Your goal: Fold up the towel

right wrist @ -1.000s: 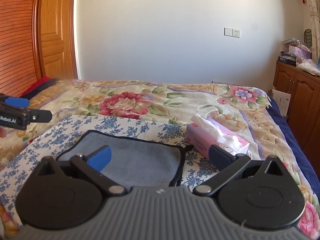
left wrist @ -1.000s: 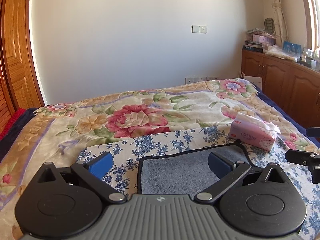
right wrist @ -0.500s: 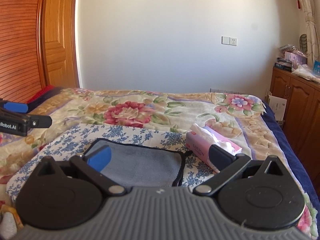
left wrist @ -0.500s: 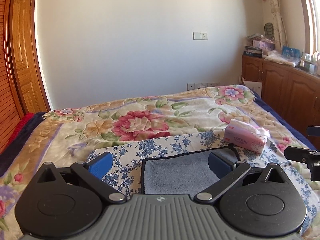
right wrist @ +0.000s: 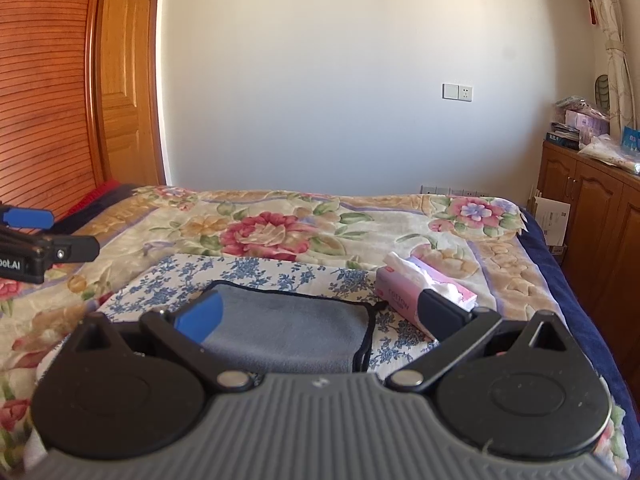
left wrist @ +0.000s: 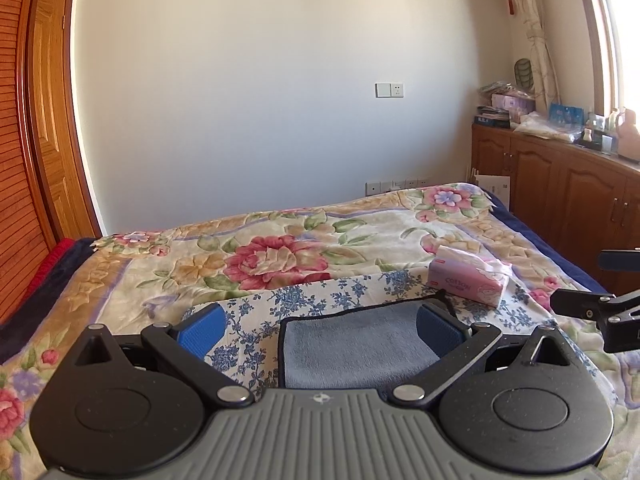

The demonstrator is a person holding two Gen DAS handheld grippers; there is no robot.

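Note:
A grey-blue towel (left wrist: 356, 344) with a dark edge lies folded flat on a blue-flowered white cloth (left wrist: 320, 296) on the bed. It also shows in the right wrist view (right wrist: 288, 328). My left gripper (left wrist: 320, 330) is open and empty, held above the towel's near edge. My right gripper (right wrist: 318, 316) is open and empty, above the towel's near right part. The right gripper's tip shows at the right edge of the left wrist view (left wrist: 588, 308), and the left gripper's tip shows at the left edge of the right wrist view (right wrist: 44, 244).
A pink tissue pack (left wrist: 468, 280) lies just right of the towel, also in the right wrist view (right wrist: 420, 292). The bed has a floral blanket (left wrist: 280, 256). Wooden cabinets (left wrist: 560, 184) stand at the right, a wooden door (right wrist: 128, 80) at the left.
Both grippers have risen and drawn back from the towel, so the towel and tissue pack look smaller and lower. Both stay open.

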